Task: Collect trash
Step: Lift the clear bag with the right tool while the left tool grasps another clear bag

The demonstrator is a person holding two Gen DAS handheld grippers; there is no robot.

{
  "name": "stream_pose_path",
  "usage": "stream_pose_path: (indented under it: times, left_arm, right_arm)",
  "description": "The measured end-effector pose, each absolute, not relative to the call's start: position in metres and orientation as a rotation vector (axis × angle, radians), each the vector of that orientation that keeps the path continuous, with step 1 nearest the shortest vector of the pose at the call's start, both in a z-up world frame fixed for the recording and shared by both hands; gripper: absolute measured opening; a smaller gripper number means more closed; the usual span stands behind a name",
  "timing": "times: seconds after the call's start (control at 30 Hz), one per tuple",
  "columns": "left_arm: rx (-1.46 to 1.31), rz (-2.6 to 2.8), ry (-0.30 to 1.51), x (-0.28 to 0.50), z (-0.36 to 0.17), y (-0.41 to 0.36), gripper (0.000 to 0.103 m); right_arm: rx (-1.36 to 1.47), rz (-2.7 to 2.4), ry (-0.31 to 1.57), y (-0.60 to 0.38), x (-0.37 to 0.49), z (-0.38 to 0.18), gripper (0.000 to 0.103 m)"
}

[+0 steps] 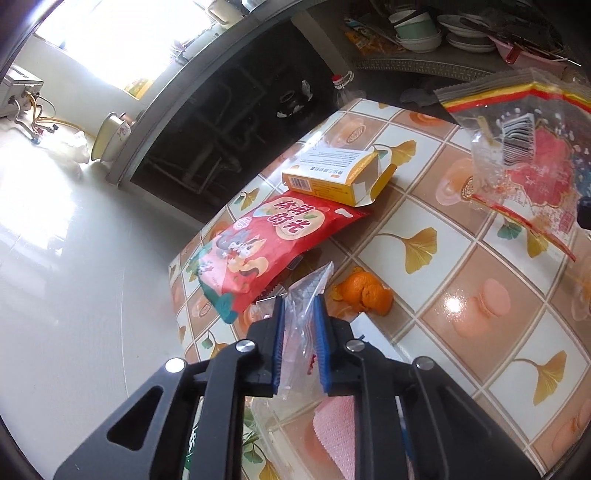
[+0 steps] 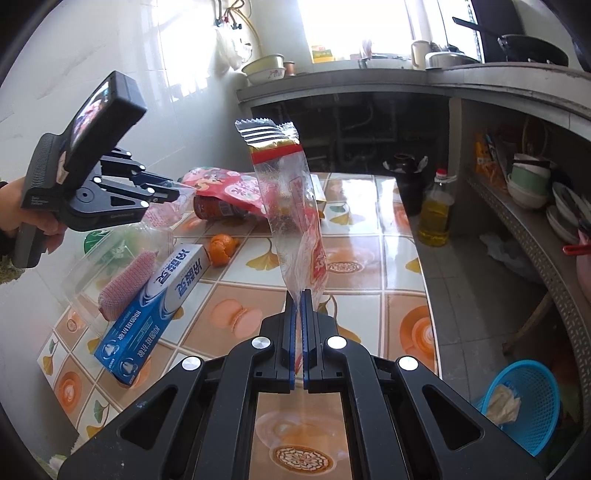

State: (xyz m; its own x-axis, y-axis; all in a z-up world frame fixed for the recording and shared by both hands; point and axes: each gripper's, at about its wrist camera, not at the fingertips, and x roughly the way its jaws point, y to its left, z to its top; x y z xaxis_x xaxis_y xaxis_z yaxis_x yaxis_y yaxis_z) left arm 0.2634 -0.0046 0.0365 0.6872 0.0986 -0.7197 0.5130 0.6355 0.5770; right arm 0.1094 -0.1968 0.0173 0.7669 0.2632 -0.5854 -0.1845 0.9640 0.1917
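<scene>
Both hands full, grips thin.
Left hand-held gripper (image 1: 300, 325) pinches a clear bag (image 1: 299, 332); right hand-held gripper (image 2: 298, 332) clamps an empty wrapper (image 2: 291, 206); slick film may slip onto the desk (image 2: 354, 295).

Kitchen interior: a bright window (image 2: 354, 26) above a grey concrete counter (image 2: 406, 75), white tiled wall (image 2: 147, 74), pale glossy floor (image 1: 74, 258), and a bench (image 2: 362, 280) covered in patterned oilcloth; shelf (image 2: 524, 221) of stacked bowls at right.
</scene>
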Motion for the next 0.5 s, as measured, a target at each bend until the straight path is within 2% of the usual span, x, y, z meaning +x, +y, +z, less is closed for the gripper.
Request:
stream_pose_path:
  times: [0.5]
  left_arm:
    - [0.731,-0.284,0.692,0.210,0.100,0.018,0.013]
  right_arm:
    - [0.142,0.266,0.618,-0.195,0.103,0.031,0.001]
